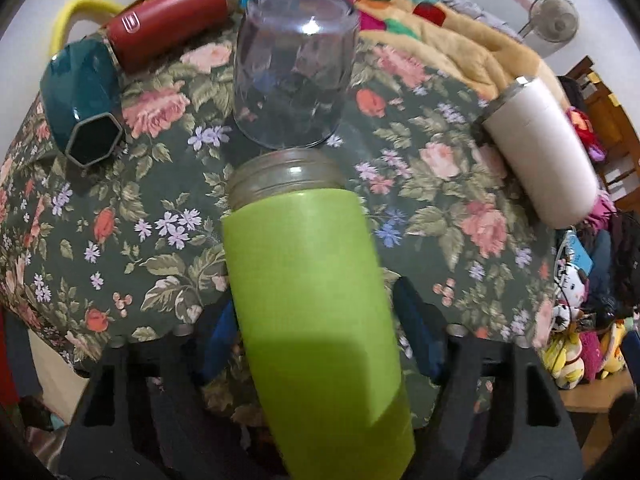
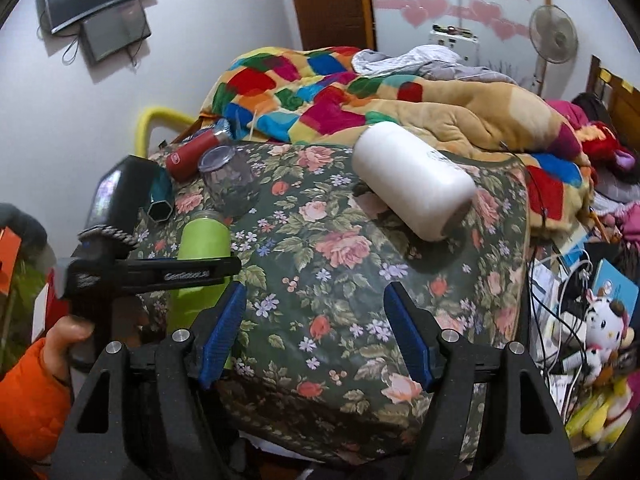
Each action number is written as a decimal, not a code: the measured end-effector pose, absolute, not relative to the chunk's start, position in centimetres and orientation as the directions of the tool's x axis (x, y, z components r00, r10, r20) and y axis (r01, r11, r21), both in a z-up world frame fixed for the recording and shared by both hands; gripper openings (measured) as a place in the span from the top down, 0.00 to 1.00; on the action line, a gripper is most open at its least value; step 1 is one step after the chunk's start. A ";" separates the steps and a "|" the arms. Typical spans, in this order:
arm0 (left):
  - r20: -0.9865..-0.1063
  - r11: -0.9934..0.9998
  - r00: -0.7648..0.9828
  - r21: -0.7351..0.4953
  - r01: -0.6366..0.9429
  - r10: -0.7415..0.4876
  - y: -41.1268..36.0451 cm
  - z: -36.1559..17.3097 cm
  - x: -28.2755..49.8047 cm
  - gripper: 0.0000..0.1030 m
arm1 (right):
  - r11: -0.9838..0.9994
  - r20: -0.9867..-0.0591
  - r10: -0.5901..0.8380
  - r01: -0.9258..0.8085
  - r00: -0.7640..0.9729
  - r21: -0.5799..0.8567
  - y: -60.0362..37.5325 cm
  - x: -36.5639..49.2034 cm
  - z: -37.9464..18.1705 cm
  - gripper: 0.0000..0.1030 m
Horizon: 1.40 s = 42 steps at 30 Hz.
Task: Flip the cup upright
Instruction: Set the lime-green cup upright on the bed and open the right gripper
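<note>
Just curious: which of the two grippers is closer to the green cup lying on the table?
Left. The left gripper straddles the green cup; the right gripper hangs open off to its side.

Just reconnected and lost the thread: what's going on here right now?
The left gripper straddles the green cup, which lies on its side on the floral cloth, open end away; its jaws look open, not clamped. The right gripper hangs open and empty nearby. The clear cup sits mouth down, and the white cup lies on its side.
</note>
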<state>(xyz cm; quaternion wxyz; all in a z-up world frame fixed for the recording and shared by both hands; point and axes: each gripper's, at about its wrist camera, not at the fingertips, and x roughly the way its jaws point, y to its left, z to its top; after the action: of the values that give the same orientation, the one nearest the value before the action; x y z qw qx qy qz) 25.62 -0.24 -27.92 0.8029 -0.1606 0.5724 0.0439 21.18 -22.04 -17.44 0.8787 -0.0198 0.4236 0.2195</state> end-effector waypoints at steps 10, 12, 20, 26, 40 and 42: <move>-0.894 0.971 0.438 -0.177 -0.162 -0.090 -2.0 -23.6 24.9 0.40 | 0.912 -0.742 0.369 -0.372 0.560 0.173 -23.6 20.5 -17.5 0.34; -0.873 0.975 0.478 -0.176 -0.135 -0.091 -2.0 -21.8 24.2 0.40 | 0.914 -0.740 0.369 -0.365 0.563 0.178 -23.8 20.6 -17.4 0.34; -0.787 0.993 0.614 -0.110 -0.047 -0.058 -4.0 -16.5 22.9 0.40 | 0.919 -0.726 0.369 -0.346 0.580 0.191 -24.3 20.9 -17.1 0.34; -0.768 0.996 0.640 -0.078 -0.033 -0.039 -5.0 -15.8 25.8 0.40 | 0.922 -0.722 0.365 -0.338 0.587 0.190 -24.3 21.1 -17.0 0.34; -0.772 1.000 0.635 -0.009 0.015 -0.017 -6.7 -17.7 26.3 0.40 | 0.922 -0.725 0.366 -0.334 0.583 0.197 -24.3 21.4 -16.9 0.34; -0.775 1.000 0.632 0.004 0.026 -0.013 -6.9 -17.8 25.9 0.40 | 0.921 -0.725 0.366 -0.336 0.583 0.195 -24.2 21.3 -16.9 0.34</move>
<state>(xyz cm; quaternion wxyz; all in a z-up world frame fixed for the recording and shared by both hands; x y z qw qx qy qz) 25.86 -6.91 -17.79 0.9034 0.0076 0.4286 -0.0110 21.32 -24.20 -16.92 0.8896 0.0182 0.4115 0.1973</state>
